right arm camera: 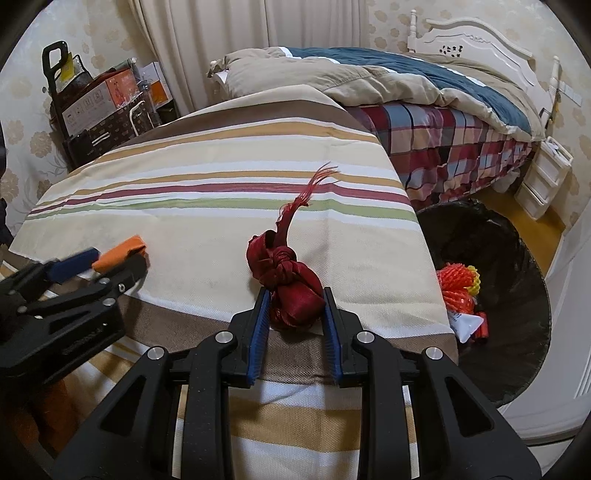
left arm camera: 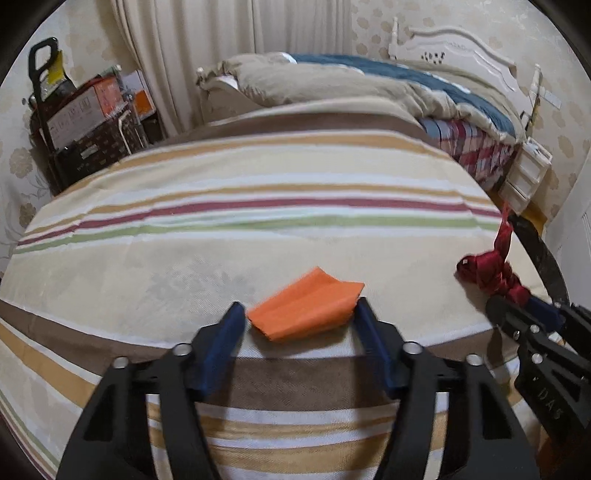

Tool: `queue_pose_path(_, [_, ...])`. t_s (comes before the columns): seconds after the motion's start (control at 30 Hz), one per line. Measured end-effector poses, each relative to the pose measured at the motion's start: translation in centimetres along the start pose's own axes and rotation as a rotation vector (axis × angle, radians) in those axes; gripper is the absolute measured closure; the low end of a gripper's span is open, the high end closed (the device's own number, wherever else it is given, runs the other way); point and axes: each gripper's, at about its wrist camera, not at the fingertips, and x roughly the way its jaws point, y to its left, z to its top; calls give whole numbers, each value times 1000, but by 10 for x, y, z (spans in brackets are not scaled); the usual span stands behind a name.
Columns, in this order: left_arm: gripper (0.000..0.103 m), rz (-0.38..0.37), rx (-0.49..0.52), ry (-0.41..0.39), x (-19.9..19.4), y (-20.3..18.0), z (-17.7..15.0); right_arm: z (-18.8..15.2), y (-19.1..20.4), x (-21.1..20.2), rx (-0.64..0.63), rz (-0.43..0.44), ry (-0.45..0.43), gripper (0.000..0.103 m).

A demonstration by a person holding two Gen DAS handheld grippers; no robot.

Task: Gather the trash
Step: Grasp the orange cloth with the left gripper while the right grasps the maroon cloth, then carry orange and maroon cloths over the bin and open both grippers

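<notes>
Between the right gripper's [right arm camera: 295, 295] fingers, the knotted ribbon [right arm camera: 286, 273] points away.

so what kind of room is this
Most likely a bedroom in a home. A bed with a rumpled duvet and a white headboard stands at the back, curtains hang behind it, and a bin sits on the floor beside the striped cloth.

- Before me, a striped cloth [right arm camera: 221, 206] covers the near surface.
- Beyond it, I see a bed [right arm camera: 443, 140] with plaid sheet, tan-and-blue duvet [right arm camera: 388, 81] and white headboard [right arm camera: 476, 33].
- Cream curtains [left arm camera: 207, 48] hang against floral wallpaper [right arm camera: 22, 110].
- Boxes [right arm camera: 99, 99] are stacked at left.
- White drawers [right arm camera: 546, 177] stand on wooden floor [right arm camera: 517, 210].
</notes>
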Motion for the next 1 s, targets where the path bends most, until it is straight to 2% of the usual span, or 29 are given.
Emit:
queue_pose_path(0.4, [47, 7, 25, -37, -12, -5, -6, -1, 0, -2, 5, 1, -5, 78])
queue_pose_path(1.0, [47, -15, 22, -54, -32, -16, -27, -26, 2, -32, 21, 30, -23, 84])
